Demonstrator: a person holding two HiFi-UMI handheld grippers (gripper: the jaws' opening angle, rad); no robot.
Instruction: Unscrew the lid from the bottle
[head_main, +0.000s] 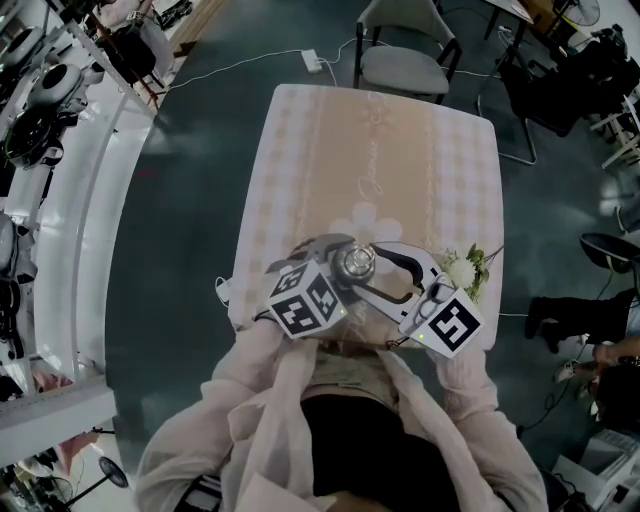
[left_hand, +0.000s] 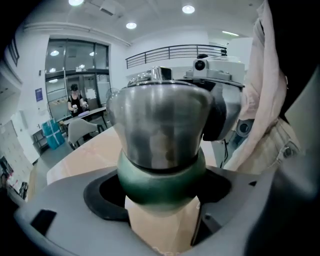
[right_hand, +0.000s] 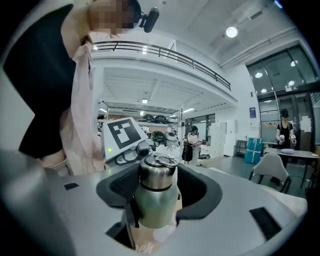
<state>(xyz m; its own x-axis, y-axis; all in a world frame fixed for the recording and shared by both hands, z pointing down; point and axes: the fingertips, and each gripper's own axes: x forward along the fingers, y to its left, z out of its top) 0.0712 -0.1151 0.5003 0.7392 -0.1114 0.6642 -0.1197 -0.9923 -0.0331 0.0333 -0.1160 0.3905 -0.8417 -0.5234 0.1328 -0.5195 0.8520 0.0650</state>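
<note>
A: Surroundings first. Your table (head_main: 300, 150) carries a pale checked cloth (head_main: 450, 160). One bunch of flowers (head_main: 466, 268) lies at its near right corner, just beside your right gripper (right_hand: 159, 192). One chair (head_main: 405, 68) stands off the far edge.

B: Noted. In the way: your left gripper (left_hand: 160, 194) sits just behind the bottle (right_hand: 154, 206) in the right gripper view, its marker cube (right_hand: 122, 134) facing that camera. The flowers are apart from the bottle.

A: Bottle position: at the table's near edge, about midway along it, upright, between both pairs of your jaws. Cannot tell whether its base touches the cloth.

B: Left jaws are closed on the green body, below the steel lid (left_hand: 160, 125). Right jaws stand wide, one to either side of the lid. Dark space shows between the lid and one pad, so no grip is logged.

A: Count: one bottle, one lid, on the bottle. Two grippers. One bunch of flowers, one chair.
</note>
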